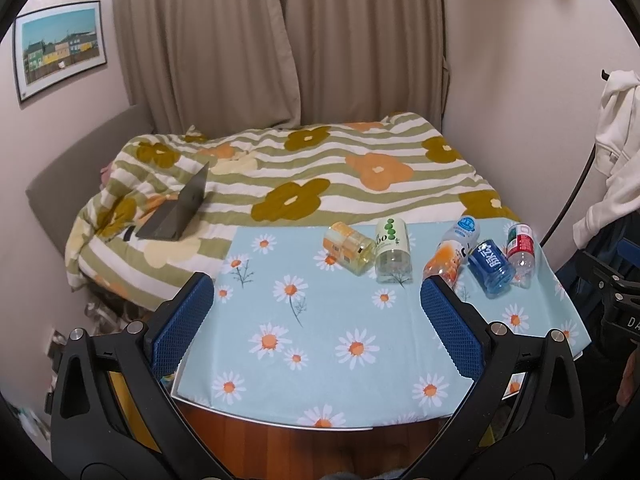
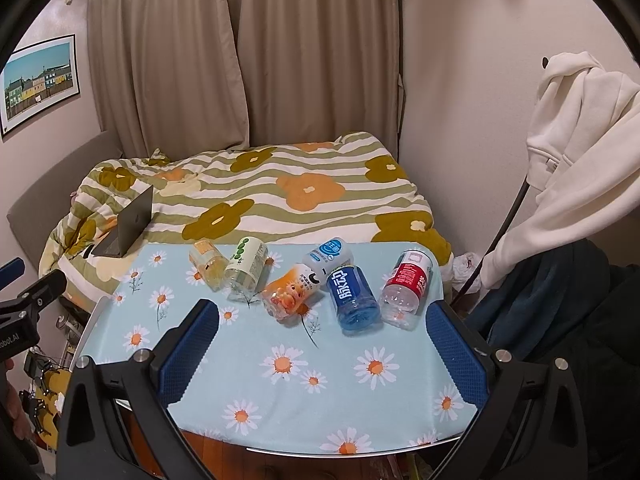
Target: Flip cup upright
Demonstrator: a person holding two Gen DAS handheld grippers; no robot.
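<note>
Several clear plastic cups lie on their sides on the daisy-print tablecloth (image 1: 320, 340) along its far edge. From left: a yellow-orange labelled cup (image 1: 349, 248) (image 2: 207, 265), a green-dotted cup (image 1: 393, 255) (image 2: 246, 270), an orange-and-white cup (image 1: 451, 253) (image 2: 298, 289), a blue cup (image 1: 491, 267) (image 2: 352, 300), a red-labelled cup (image 1: 521, 254) (image 2: 405, 290). My left gripper (image 1: 316, 312) is open and empty, short of the cups. My right gripper (image 2: 322, 340) is open and empty, just in front of the orange and blue cups.
A bed with a striped flower quilt (image 1: 304, 168) lies behind the table, with a half-open laptop (image 1: 178, 212) on it. A white hoodie (image 2: 576, 148) hangs at the right. The left gripper shows at the left edge of the right wrist view (image 2: 24, 300).
</note>
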